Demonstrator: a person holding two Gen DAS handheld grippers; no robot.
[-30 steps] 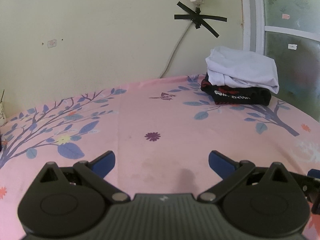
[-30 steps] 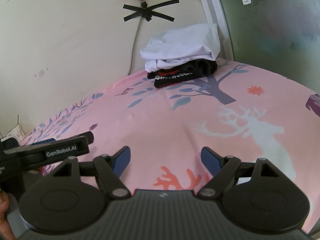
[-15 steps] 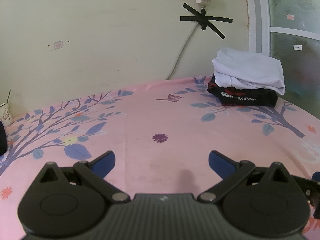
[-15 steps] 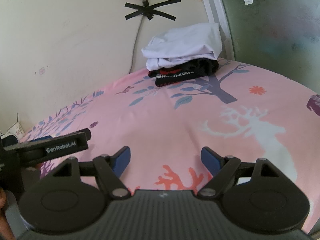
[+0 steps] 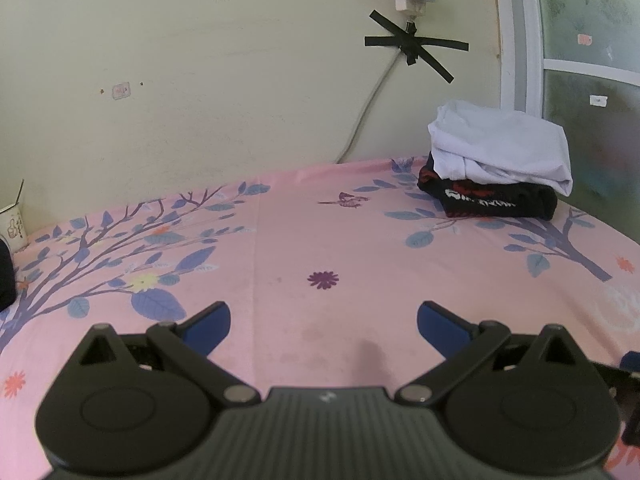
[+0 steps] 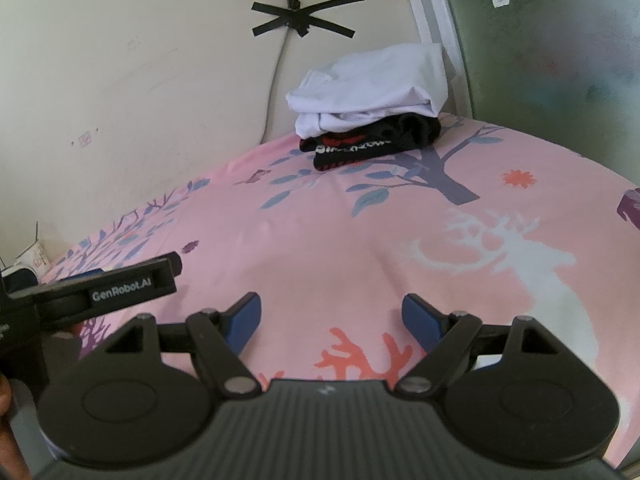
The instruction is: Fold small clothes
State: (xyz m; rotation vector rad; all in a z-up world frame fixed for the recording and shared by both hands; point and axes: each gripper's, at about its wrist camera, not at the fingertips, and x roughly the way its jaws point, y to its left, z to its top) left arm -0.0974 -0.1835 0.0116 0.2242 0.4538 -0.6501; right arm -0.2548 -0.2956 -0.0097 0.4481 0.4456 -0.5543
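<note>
A folded white garment (image 5: 504, 142), soft, light and likely best pinched at a hem, tops a folded black one (image 5: 496, 200) at the pink sheet's (image 5: 320, 240) far corner beneath a taped cable (image 5: 368, 108), both the left gripper (image 5: 323, 318) and right gripper (image 6: 331, 314) wide apart, empty, nothing between.

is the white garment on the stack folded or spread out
Folded. The white garment sits as a compact layered bundle on the folded black garment, edges tucked under, by the wall on the pink sheet.
</note>
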